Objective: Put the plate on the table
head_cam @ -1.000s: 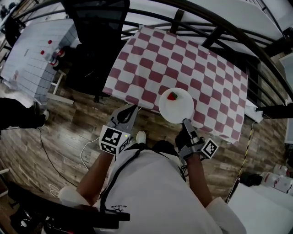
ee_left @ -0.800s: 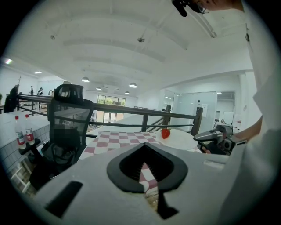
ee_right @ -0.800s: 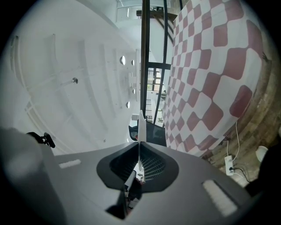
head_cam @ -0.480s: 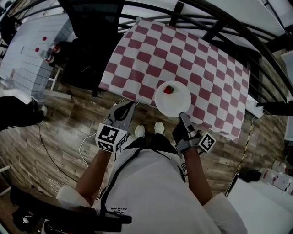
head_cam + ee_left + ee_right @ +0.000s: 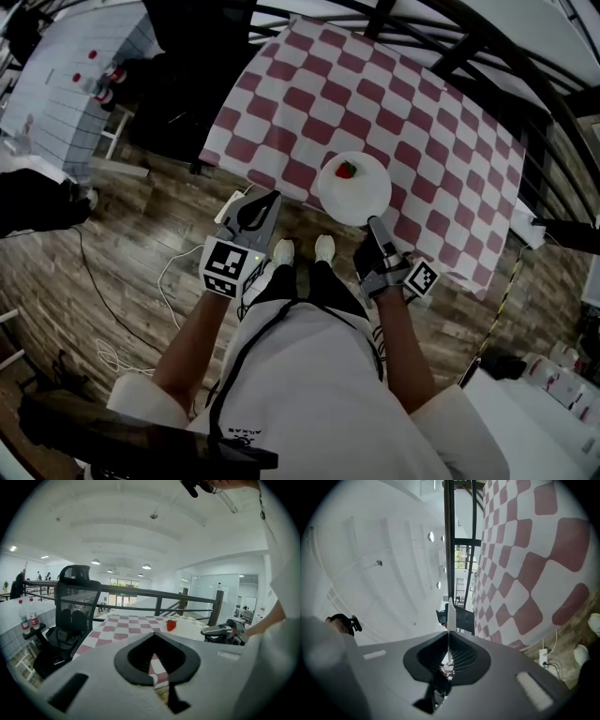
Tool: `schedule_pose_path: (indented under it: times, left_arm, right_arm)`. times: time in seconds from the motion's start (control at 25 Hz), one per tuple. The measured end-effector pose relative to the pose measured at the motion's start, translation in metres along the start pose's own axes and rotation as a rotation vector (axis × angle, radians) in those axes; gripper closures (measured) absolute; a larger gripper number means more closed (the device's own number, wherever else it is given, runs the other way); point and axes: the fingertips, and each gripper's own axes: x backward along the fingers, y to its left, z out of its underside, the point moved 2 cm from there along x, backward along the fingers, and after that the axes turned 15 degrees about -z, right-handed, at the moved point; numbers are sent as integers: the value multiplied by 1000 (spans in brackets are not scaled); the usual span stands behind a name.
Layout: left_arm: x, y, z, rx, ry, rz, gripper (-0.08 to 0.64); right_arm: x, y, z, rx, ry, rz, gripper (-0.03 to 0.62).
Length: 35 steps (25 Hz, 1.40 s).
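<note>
A white plate (image 5: 361, 192) with a strawberry (image 5: 347, 170) on it hangs level over the near edge of the table, which wears a red-and-white checked cloth (image 5: 375, 103). My right gripper (image 5: 373, 223) is shut on the plate's near rim. In the right gripper view the plate (image 5: 450, 613) shows edge-on between the jaws. My left gripper (image 5: 270, 199) is held left of the plate, over the floor by the table's edge, jaws closed on nothing. The left gripper view shows the strawberry (image 5: 171, 625), the plate (image 5: 190, 626) and the right gripper (image 5: 224, 632) beyond my left gripper (image 5: 153, 635).
A black railing (image 5: 487, 56) runs behind the table. A black office chair (image 5: 75, 602) stands at the table's left end. Further left, a white table (image 5: 56, 84) carries red-capped bottles (image 5: 105, 82). A power strip (image 5: 232, 202) and cables lie on the wood floor.
The person has stepped closer to the table, and the plate has moved a little farther over the checked cloth. Both grippers keep their hold and spacing.
</note>
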Motion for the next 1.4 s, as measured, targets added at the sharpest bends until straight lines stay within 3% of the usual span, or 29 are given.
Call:
schedule_pose_path:
  times: [0.84, 1.4]
  left_arm:
    - [-28, -25, 63, 12, 121, -15, 555]
    - [-53, -30, 70, 1, 132, 27, 555]
  right_arm:
    - [13, -92, 0, -34, 83, 78, 573]
    - [8, -128, -2, -48, 74, 135, 572]
